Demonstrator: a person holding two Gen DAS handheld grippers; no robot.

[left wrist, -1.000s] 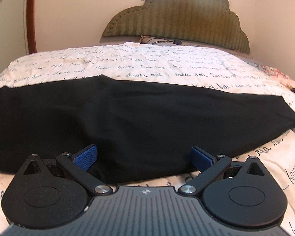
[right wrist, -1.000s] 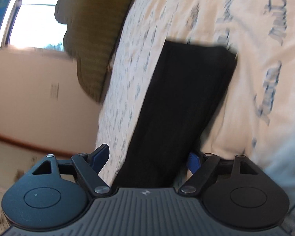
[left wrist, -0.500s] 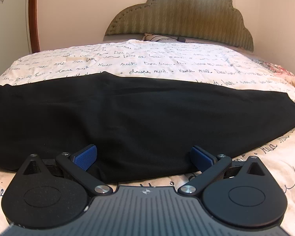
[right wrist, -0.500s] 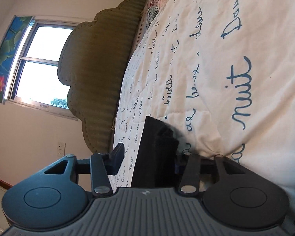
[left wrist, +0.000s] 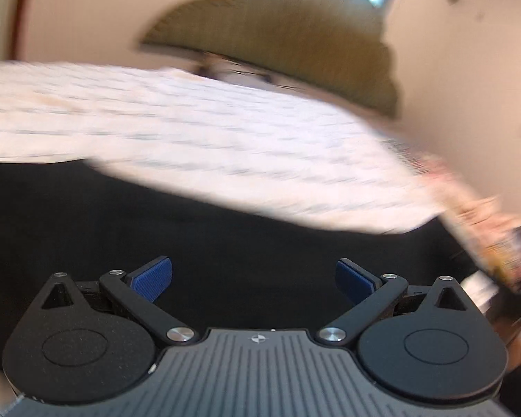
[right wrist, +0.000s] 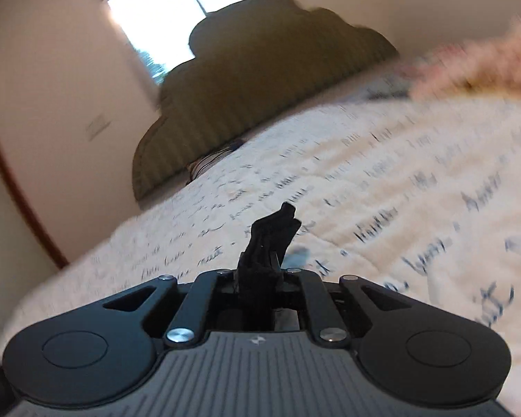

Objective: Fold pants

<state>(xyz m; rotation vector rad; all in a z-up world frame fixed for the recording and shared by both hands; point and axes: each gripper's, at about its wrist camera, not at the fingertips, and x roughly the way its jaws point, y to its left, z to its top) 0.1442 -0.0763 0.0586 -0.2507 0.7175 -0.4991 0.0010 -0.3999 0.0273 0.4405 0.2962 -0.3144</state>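
Note:
The black pants lie flat across the bed in the left wrist view, filling the lower half. My left gripper is open, its blue pads spread wide just above the black cloth, holding nothing. My right gripper is shut on a bunched end of the black pants, which sticks up between the closed fingers above the bedspread. Both views are blurred by motion.
The cream bedspread with blue script covers the bed. An olive scalloped headboard and a window stand behind. A pillow lies at the head. A floral cloth hangs at the bed's right edge.
My right gripper has closed on the end of the pants and swung round with it. My left gripper has tilted and moved over the cloth, staying open.

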